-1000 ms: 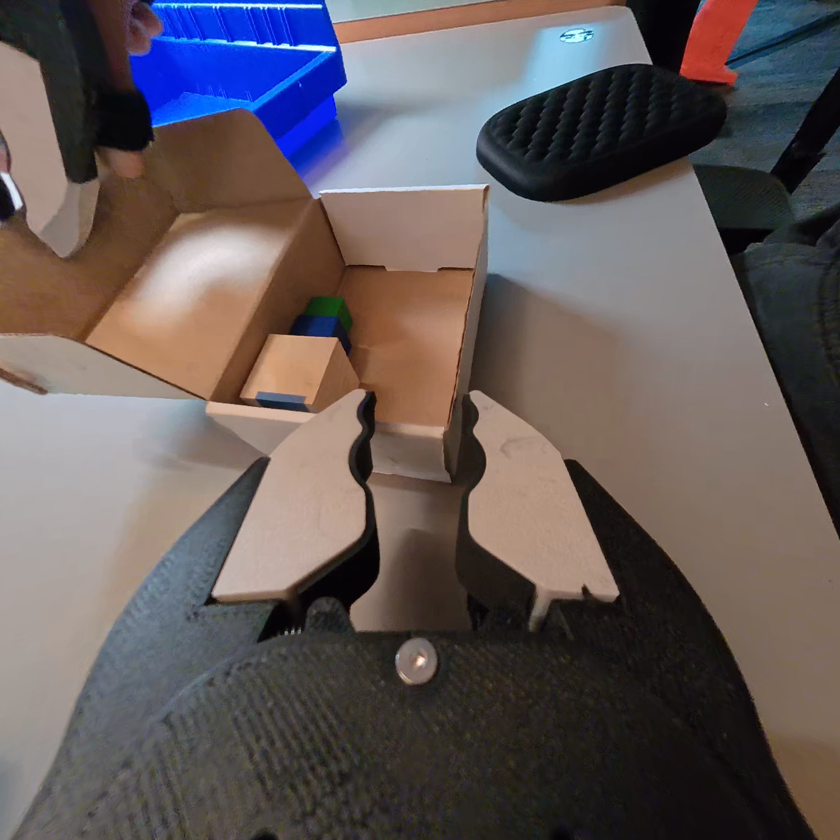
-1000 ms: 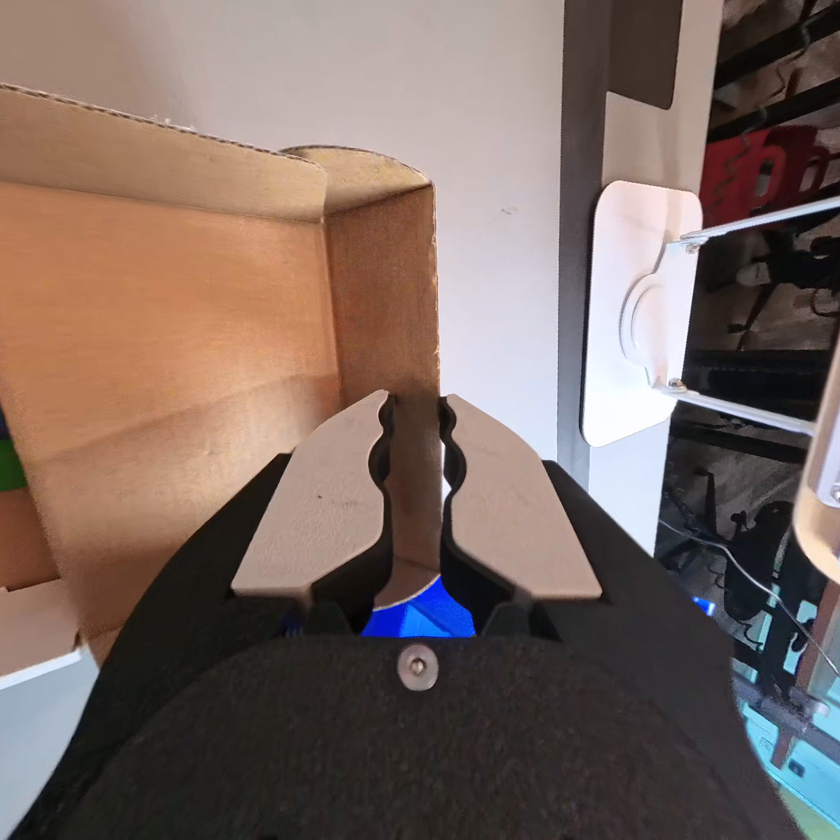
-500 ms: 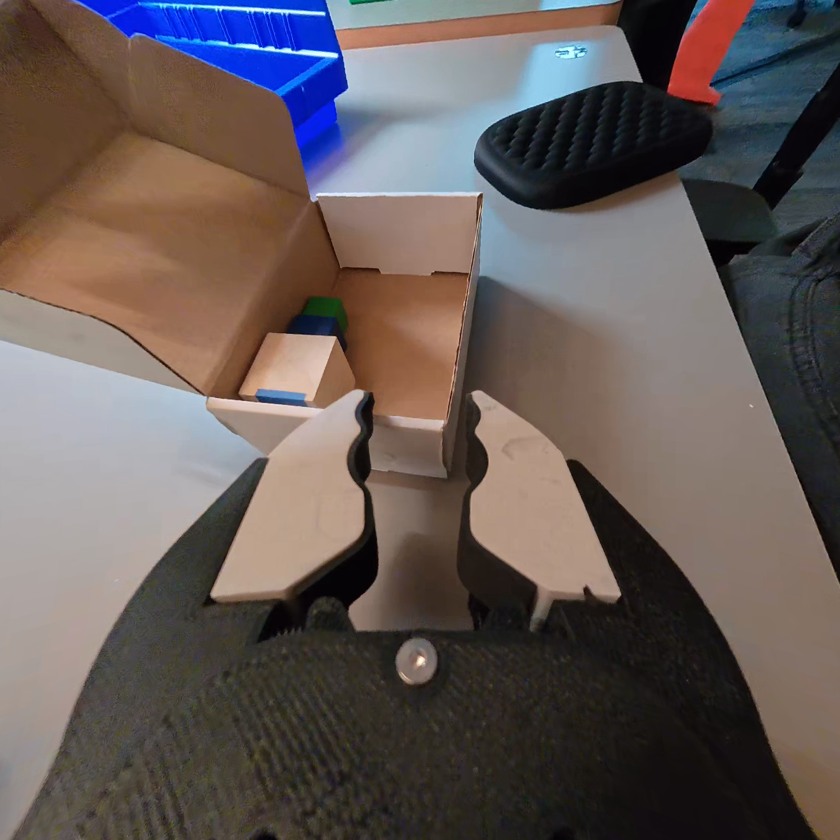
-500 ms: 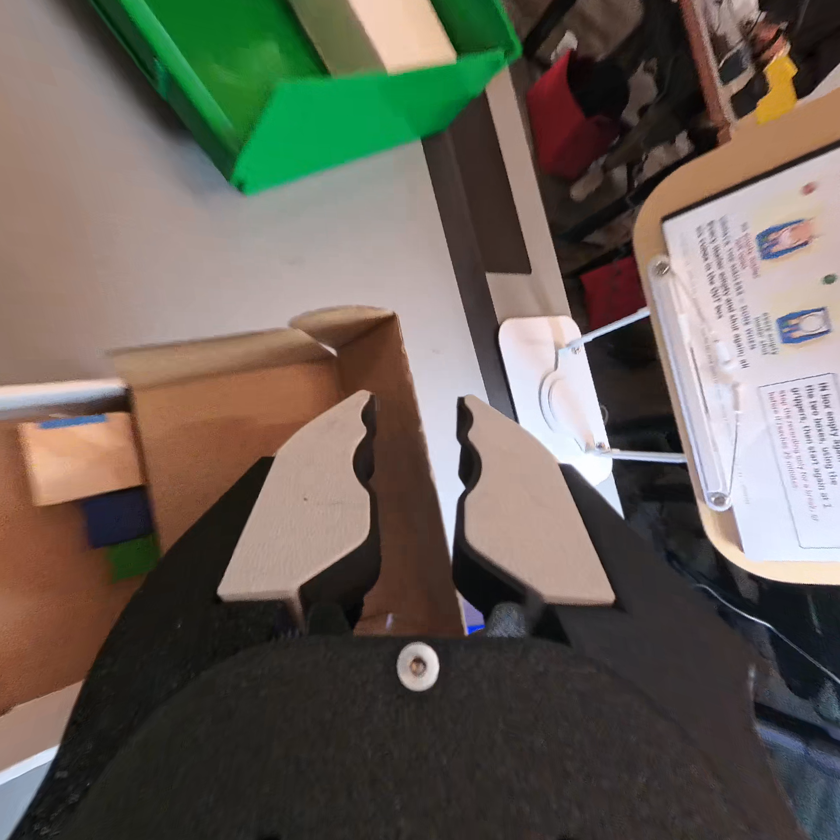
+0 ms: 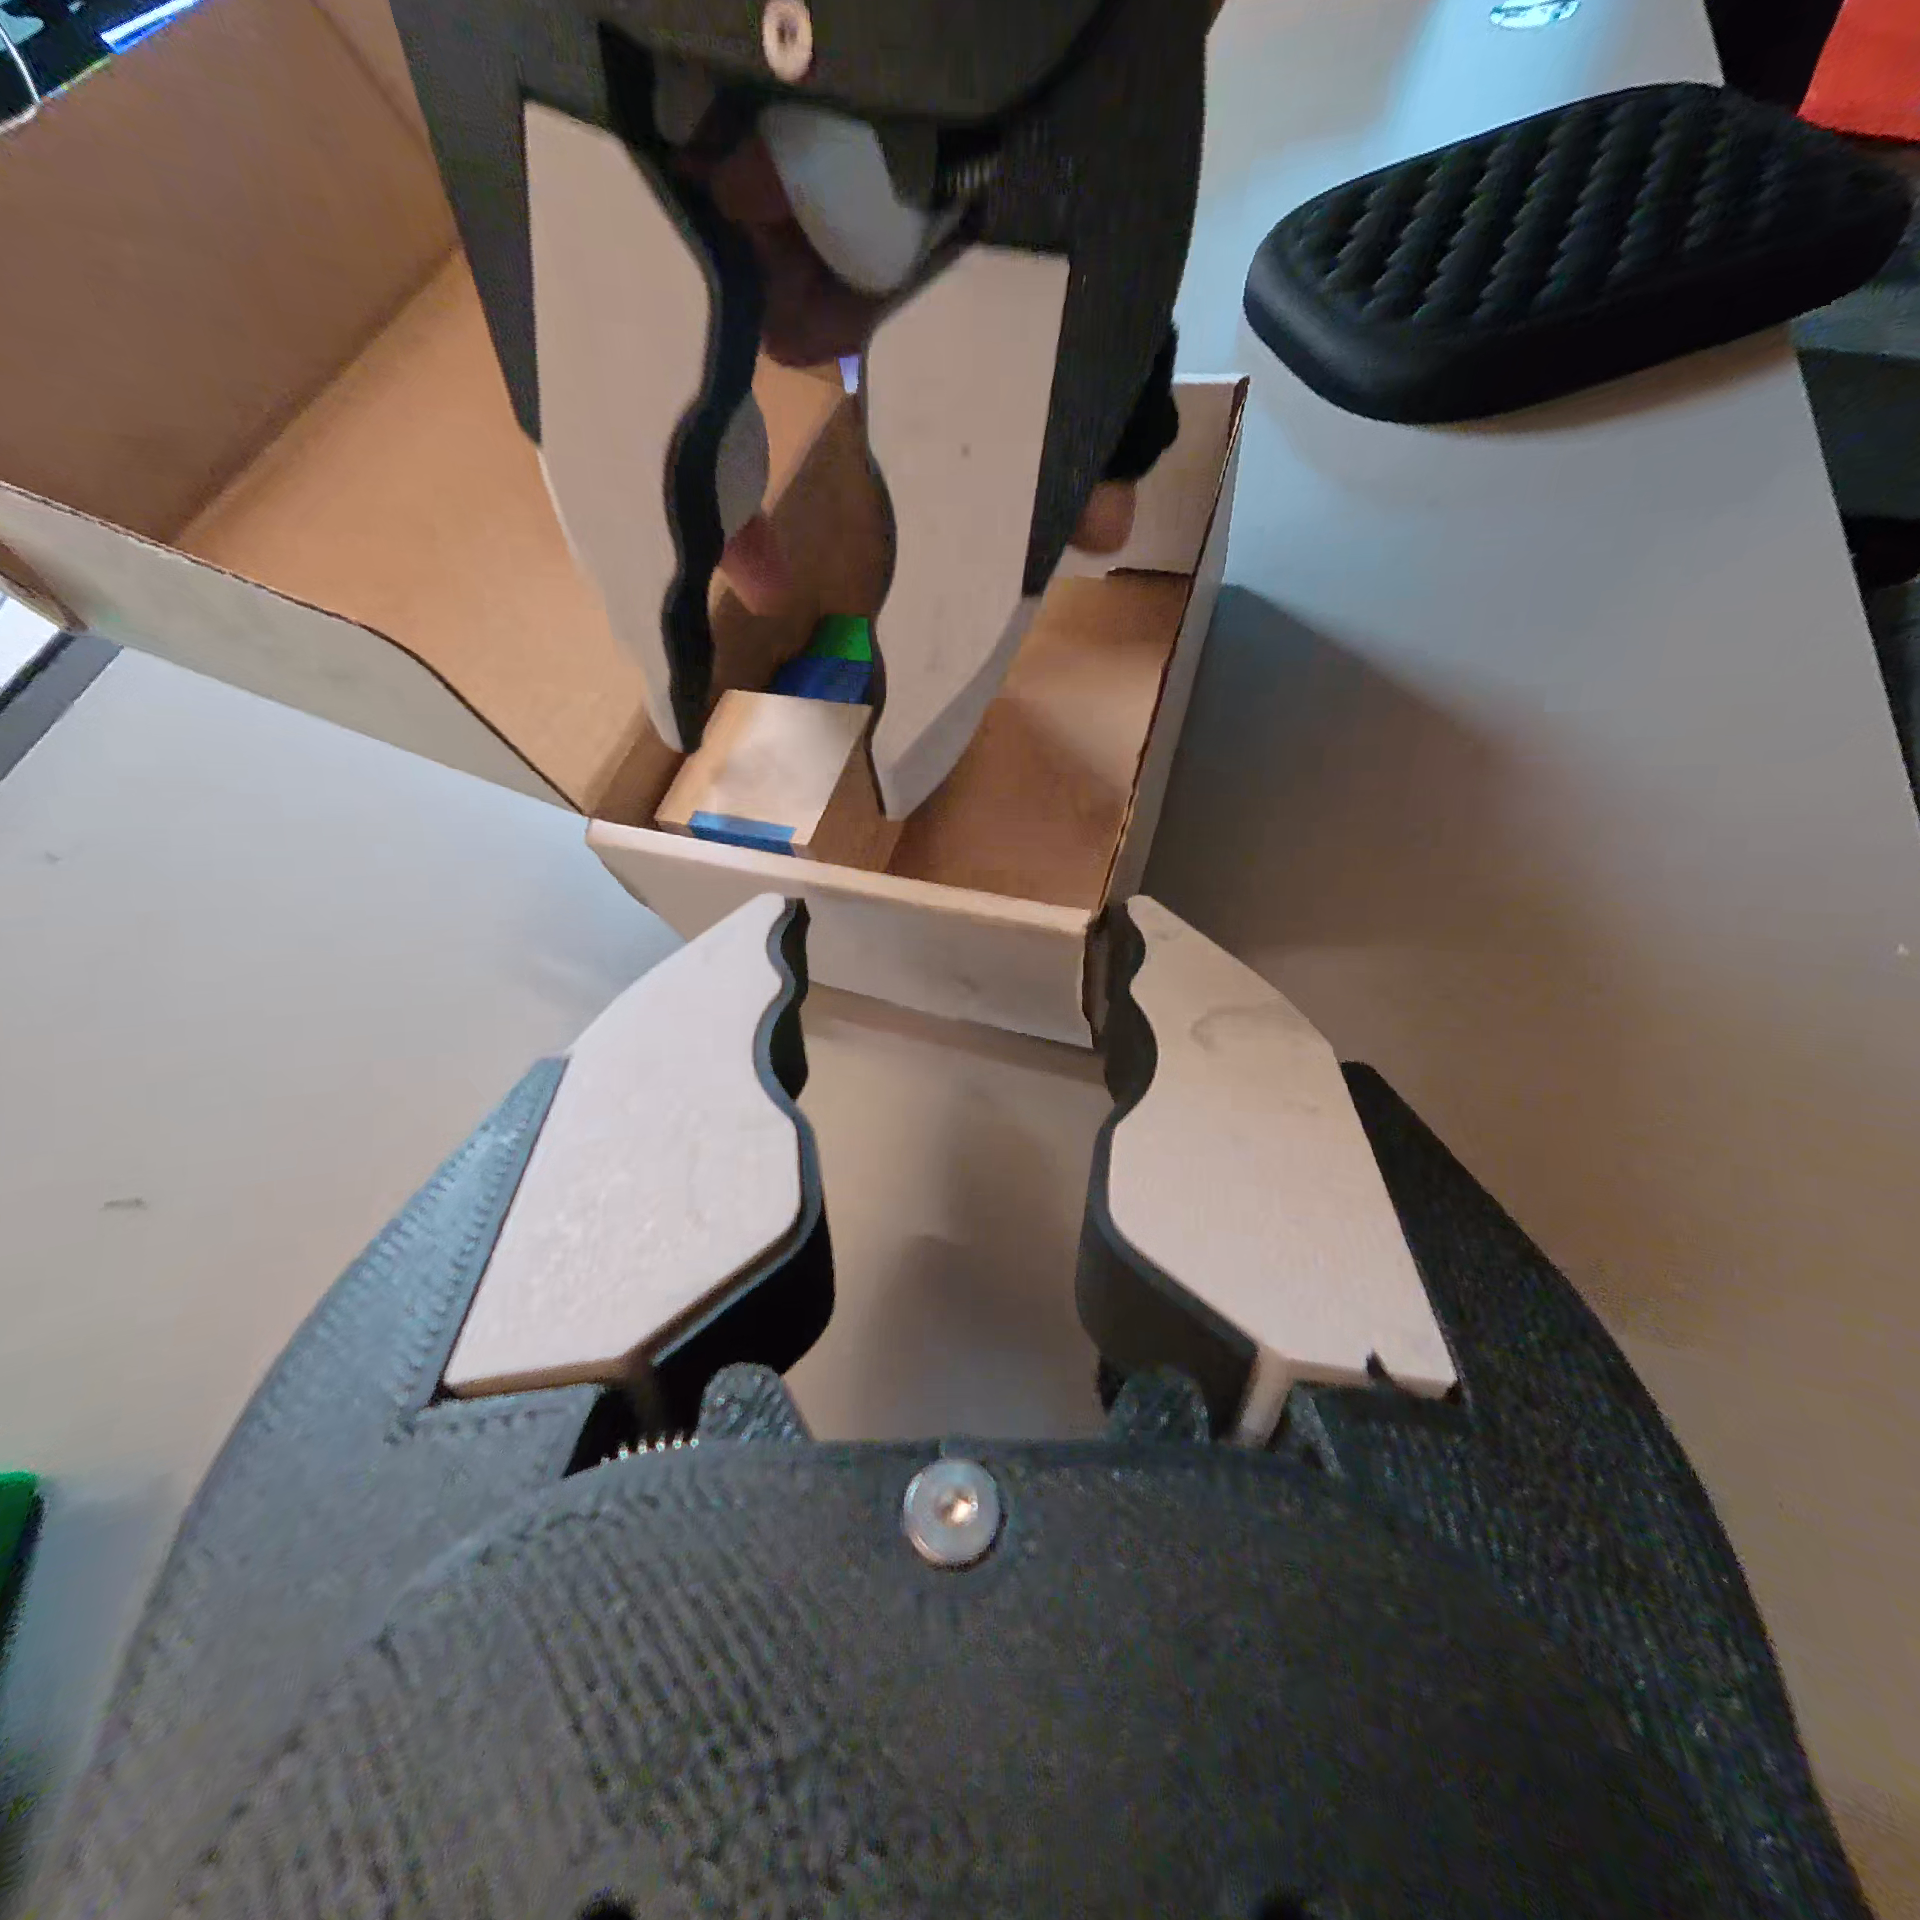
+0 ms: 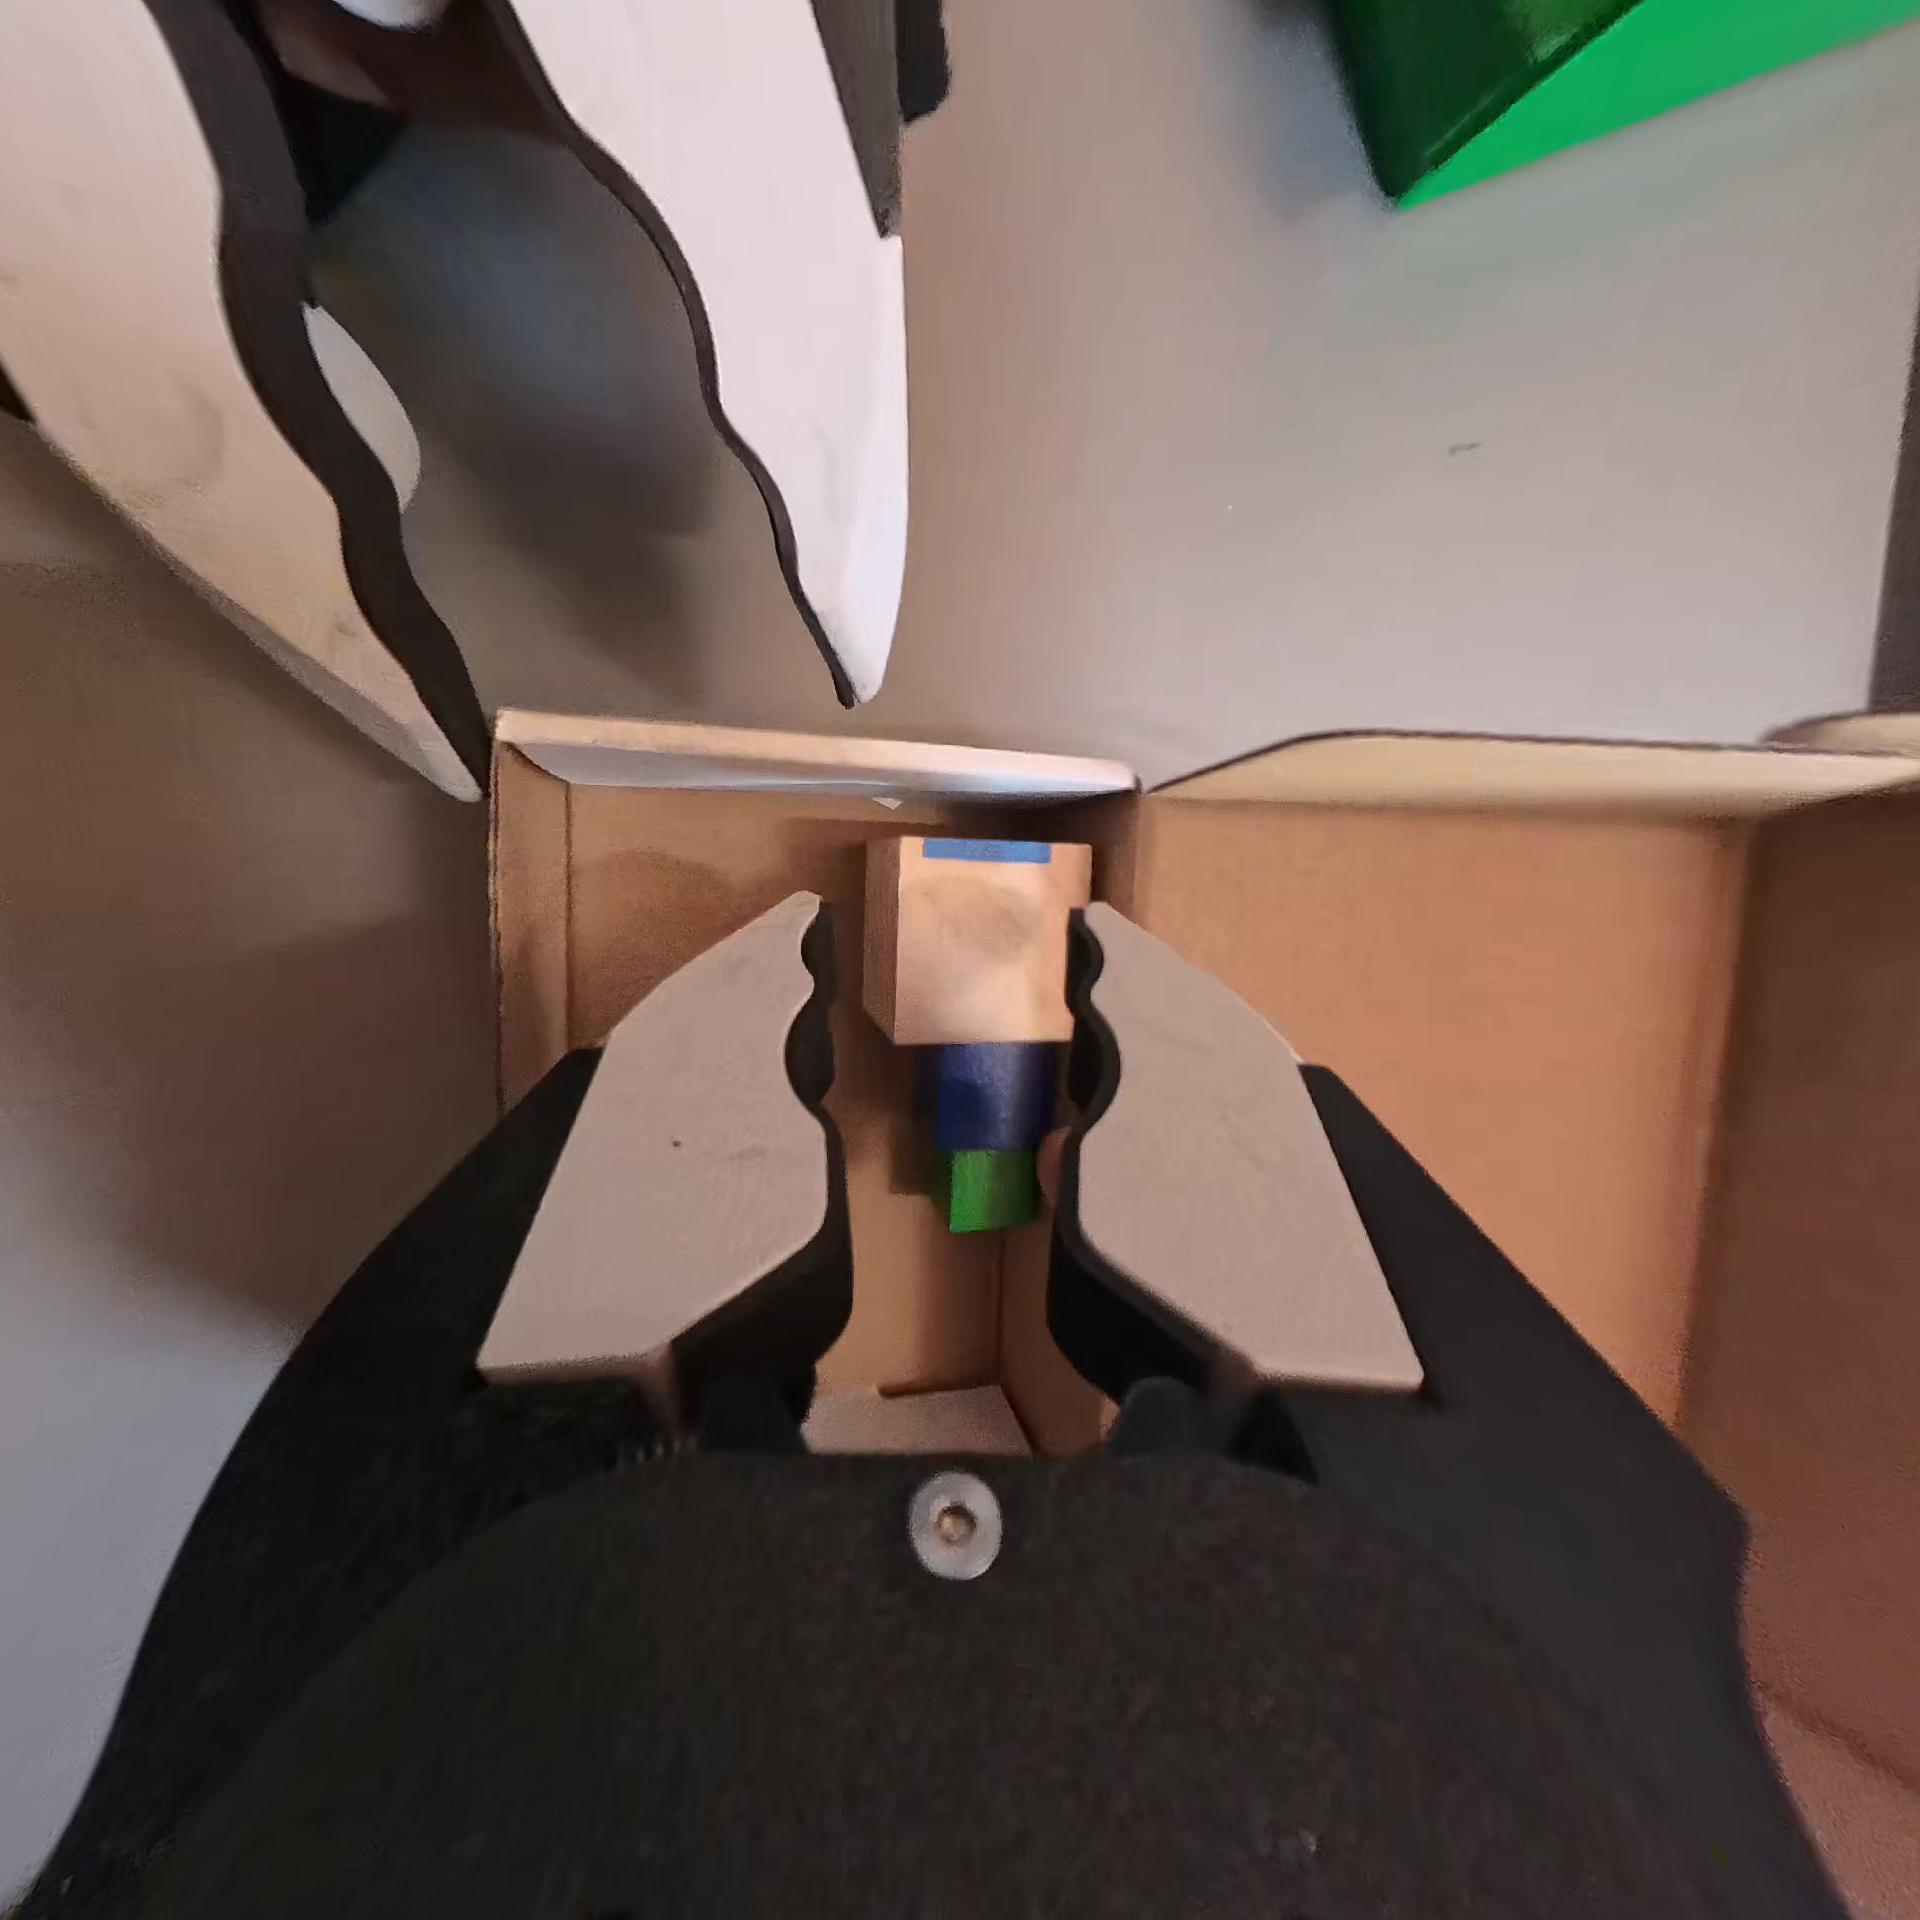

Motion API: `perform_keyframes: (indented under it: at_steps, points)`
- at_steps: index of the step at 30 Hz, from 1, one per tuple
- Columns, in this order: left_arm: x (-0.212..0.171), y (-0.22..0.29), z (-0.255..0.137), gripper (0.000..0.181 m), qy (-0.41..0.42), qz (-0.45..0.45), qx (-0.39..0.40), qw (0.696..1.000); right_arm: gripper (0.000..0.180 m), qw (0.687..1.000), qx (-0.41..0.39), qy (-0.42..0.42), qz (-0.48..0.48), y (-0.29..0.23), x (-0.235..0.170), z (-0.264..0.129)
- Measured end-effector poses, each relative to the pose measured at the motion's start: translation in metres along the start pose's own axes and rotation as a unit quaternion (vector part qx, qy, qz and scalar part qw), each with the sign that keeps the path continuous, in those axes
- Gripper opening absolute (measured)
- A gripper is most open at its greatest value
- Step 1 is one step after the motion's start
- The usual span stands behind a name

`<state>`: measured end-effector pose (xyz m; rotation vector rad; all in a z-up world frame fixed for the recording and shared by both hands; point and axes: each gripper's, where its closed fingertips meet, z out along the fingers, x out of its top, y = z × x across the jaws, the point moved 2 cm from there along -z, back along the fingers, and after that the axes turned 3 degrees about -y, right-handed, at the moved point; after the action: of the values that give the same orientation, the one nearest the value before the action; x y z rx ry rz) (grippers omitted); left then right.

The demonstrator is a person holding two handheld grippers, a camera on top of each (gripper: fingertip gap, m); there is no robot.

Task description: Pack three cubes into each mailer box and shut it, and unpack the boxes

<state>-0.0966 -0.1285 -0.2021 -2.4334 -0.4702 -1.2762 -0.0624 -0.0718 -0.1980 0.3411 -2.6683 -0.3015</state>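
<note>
The cardboard mailer box (image 5: pixel 935 951) stands open on the table, its lid (image 5: pixel 343 447) folded back to the left. Inside, in a row, lie a wooden cube (image 5: pixel 764 774) with a blue strip, a dark blue cube (image 5: pixel 826 681) and a green cube (image 5: pixel 842 636). My left gripper (image 5: pixel 956 925) is open and empty, its fingertips at the box's near wall and near right corner. My right gripper (image 6: pixel 948 920) is open and reaches down into the box, one finger on each side of the wooden cube (image 6: pixel 971 945), with the blue cube (image 6: pixel 982 1101) and green cube (image 6: pixel 982 1190) behind.
A black quilted pad (image 5: pixel 1558 249) lies at the table's far right edge. A green bin (image 6: pixel 1558 94) stands on the table beyond the box in the right wrist view. The left gripper (image 6: pixel 655 732) shows at the top left of that view. My hands' fingertips stand some 5 cm from each other. About 4 cm separates my right fingertips from the blue cube (image 6: pixel 982 1101).
My right gripper let go of the lid flap, swung over the box and came down around the wooden cube. The lid now lies open. My left gripper opened wider at the near wall.
</note>
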Motion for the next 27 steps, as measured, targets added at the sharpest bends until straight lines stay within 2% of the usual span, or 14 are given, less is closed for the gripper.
perform_keyframes:
  at_steps: [6, 10, 15, 18, 20, 24, 27]
  points:
    - [-0.003, 0.004, 0.004, 0.05, -0.015, 0.013, -0.004, 1.0, 0.032, 0.997, -0.043, -0.029, -0.053, -0.002, -0.006, 0.009]
    - [-0.004, 0.008, 0.005, 0.051, -0.02, 0.025, -0.01, 0.999, 0.031, 0.997, -0.026, -0.016, -0.072, -0.016, -0.01, 0.003]
    - [-0.002, 0.009, 0.004, 0.053, -0.017, 0.026, -0.011, 0.999, 0.029, 0.996, 0.035, 0.003, -0.078, -0.034, -0.014, -0.008]
    - [-0.001, 0.009, 0.004, 0.053, -0.014, 0.025, -0.009, 1.0, 0.041, 0.996, 0.048, 0.005, -0.07, -0.032, -0.016, -0.012]
    - [0.0, 0.009, 0.004, 0.057, -0.01, 0.023, -0.009, 1.0, 0.048, 0.996, 0.069, -0.004, -0.064, -0.033, -0.016, -0.012]
    - [0.003, 0.007, 0.003, 0.069, -0.002, 0.013, -0.001, 1.0, 0.051, 0.993, 0.085, -0.036, -0.071, -0.033, -0.017, -0.003]
    - [0.007, 0.003, 0.001, 0.075, 0.011, 0.0, 0.012, 1.0, 0.041, 0.993, 0.072, -0.048, -0.084, -0.03, -0.015, 0.002]
